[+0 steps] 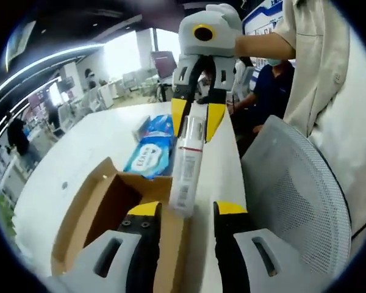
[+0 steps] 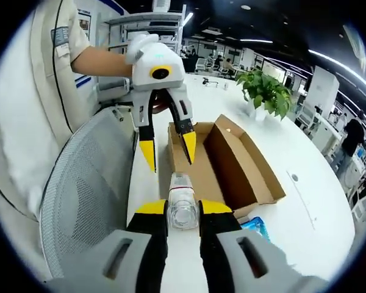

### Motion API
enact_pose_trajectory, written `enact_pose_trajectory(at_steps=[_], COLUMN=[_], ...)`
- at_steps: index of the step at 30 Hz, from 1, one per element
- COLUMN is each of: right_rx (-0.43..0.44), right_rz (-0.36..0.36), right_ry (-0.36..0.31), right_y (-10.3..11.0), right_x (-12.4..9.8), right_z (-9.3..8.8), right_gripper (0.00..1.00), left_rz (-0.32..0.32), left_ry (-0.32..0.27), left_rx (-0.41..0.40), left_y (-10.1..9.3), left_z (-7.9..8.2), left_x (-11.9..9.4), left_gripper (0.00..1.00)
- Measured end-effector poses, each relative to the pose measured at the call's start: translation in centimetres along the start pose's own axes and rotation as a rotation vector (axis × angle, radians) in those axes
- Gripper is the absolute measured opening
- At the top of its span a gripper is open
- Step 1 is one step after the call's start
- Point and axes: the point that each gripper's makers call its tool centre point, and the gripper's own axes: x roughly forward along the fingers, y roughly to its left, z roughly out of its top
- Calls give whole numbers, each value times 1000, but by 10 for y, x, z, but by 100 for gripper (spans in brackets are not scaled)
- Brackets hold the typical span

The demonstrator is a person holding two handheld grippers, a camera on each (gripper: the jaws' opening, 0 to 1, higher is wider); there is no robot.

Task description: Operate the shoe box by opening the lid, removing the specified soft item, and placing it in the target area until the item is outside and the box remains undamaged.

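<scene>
My right gripper (image 2: 183,207) is shut on a clear-wrapped soft pack (image 2: 183,204) with a red stripe and a barcode, held in the air over the table's near edge. In the left gripper view that pack (image 1: 186,165) hangs from the right gripper (image 1: 196,119) and points at my left gripper (image 1: 188,209). The left jaws stand wide open, the pack's free end just at their tips. The brown cardboard shoe box (image 1: 79,213) lies open beside them. In the right gripper view the left gripper (image 2: 169,155) hovers open over the box (image 2: 250,165).
Blue tissue packs (image 1: 151,154) lie on the white table (image 1: 79,146) beyond the box; one blue pack (image 2: 256,229) lies near it. A grey mesh chair (image 1: 293,195), also (image 2: 85,195), stands against the table's edge. A potted plant (image 2: 265,88) sits farther off. People sit behind.
</scene>
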Motion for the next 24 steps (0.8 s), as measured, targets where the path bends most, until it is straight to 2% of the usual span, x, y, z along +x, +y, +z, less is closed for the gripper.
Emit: enact_pose_trajectory(at_steps=[13, 24], right_rx=[-64, -113], right_rz=[-55, -77], right_ry=[95, 213], right_y=[-59, -107], right_x=[-35, -52], right_z=[-12, -24], right_gripper=[16, 16], left_rz=[157, 261], left_ry=[-74, -82], left_rx=[-139, -201], left_y=[24, 39], left_z=[-10, -22], left_x=[-23, -44], left_gripper=[55, 74])
